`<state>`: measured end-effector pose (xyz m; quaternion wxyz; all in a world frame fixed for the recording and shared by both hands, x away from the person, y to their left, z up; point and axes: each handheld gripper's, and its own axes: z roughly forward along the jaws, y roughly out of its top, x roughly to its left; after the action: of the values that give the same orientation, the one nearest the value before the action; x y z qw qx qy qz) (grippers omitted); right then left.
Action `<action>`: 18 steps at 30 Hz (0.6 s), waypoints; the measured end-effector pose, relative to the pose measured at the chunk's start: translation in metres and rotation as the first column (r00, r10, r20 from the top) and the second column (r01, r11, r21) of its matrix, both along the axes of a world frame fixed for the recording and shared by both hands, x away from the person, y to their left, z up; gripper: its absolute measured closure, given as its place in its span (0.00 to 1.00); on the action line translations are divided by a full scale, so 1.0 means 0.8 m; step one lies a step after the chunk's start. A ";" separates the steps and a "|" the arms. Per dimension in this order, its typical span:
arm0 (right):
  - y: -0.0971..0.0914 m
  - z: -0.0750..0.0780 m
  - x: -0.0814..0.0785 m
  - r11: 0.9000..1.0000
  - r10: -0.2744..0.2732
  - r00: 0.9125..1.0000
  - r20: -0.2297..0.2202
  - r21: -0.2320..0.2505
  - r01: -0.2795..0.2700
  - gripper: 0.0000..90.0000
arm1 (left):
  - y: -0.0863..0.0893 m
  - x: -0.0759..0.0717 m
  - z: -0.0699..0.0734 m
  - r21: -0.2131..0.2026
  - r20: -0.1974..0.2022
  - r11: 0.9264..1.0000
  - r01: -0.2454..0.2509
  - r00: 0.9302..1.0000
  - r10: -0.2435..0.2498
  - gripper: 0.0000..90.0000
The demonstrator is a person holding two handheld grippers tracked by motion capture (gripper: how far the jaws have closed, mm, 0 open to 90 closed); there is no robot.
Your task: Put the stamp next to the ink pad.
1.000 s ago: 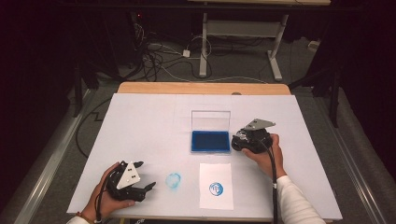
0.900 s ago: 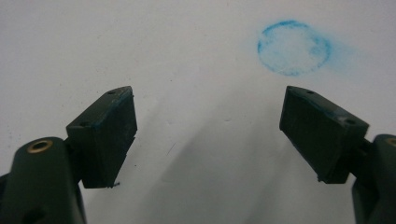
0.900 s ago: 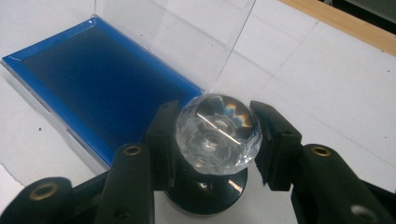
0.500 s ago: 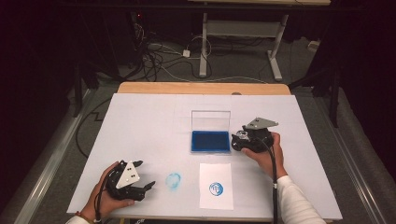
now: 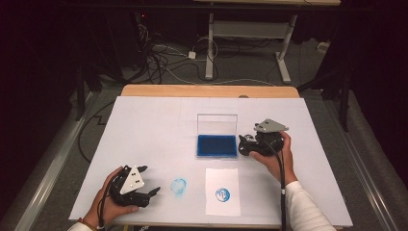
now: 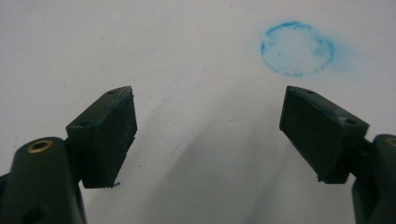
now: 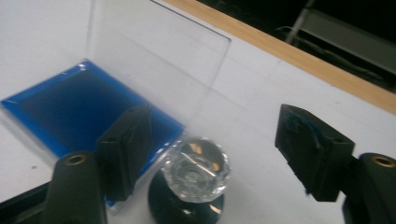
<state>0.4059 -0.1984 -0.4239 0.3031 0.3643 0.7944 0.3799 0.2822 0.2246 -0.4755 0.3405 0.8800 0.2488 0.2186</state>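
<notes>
Stamp (image 7: 196, 179) with the clear knob stands upright on the table (image 5: 154, 125), just beside the right edge of the blue ink pad (image 5: 216, 145), and your right gripper (image 5: 251, 144) has just been opening, so its jaws now stand spread on either side of the knob without pressing it, I think so the stamp can rest near the ink. Your left gripper (image 5: 155, 191) waits with its jaws spread and nothing between them, near the blue ring smudge (image 5: 178, 186). The paper (image 5: 223, 191) bears a round blue print (image 5: 222, 195), but I cannot read any words in it.
</notes>
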 end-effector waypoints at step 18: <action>0.001 0.024 -0.019 0.999 0.015 0.997 0.075 0.031 -0.018 0.26 | 0.000 0.001 -0.001 -0.001 -0.005 1.000 -0.002 1.000 0.002 0.20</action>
<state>0.3907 -0.1976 -0.4045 0.3236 0.3481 0.7794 0.4083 0.2828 0.2243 -0.4760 0.3400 0.8801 0.2506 0.2167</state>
